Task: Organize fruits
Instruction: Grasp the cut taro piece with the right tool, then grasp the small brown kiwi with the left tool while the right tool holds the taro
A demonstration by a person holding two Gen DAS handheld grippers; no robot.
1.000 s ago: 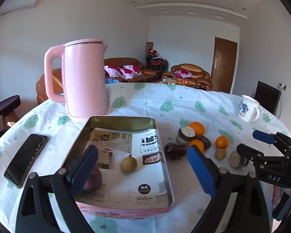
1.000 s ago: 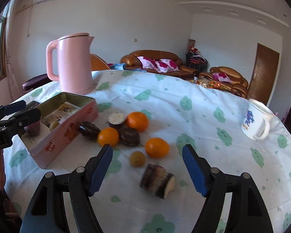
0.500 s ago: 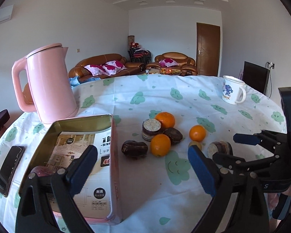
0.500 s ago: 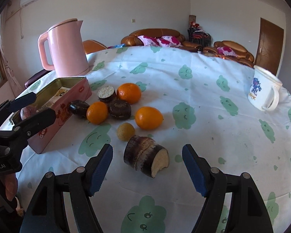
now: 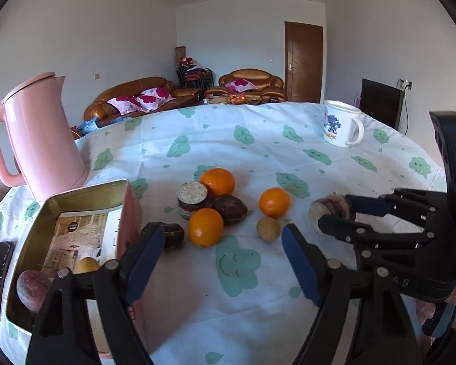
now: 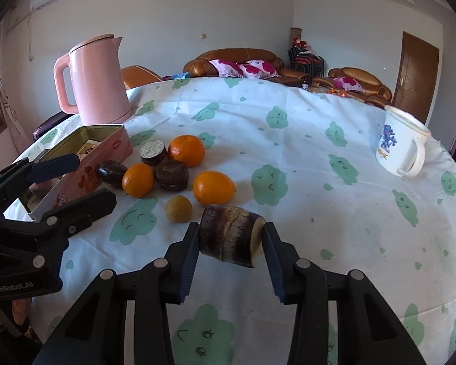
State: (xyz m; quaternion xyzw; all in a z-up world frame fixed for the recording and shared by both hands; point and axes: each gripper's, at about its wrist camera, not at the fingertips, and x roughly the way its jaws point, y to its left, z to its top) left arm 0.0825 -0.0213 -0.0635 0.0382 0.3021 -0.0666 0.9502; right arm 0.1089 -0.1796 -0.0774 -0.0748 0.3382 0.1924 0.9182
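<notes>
- The right tool [image 6: 231,237] is closing around a stubby dark-skinned cut stalk piece with a pale end [image 6: 231,237]; its blue pads sit against both sides, low over the cloud-patterned bench [image 6: 319,182].
- To do this well, it looks best to keep the pads on the barrelled middle, since the cut end may slip.
- The left tool [image 5: 222,258] is closing too, with nothing between its pads, and points at a small orange [image 5: 205,227].
- The open pink metal tin [image 6: 85,164] on the left looks the likely destination and already holds fruit.
- Lifting straight up should avoid nudging the small yellowish round fruit [image 6: 178,209] just beside the stalk.
</notes>
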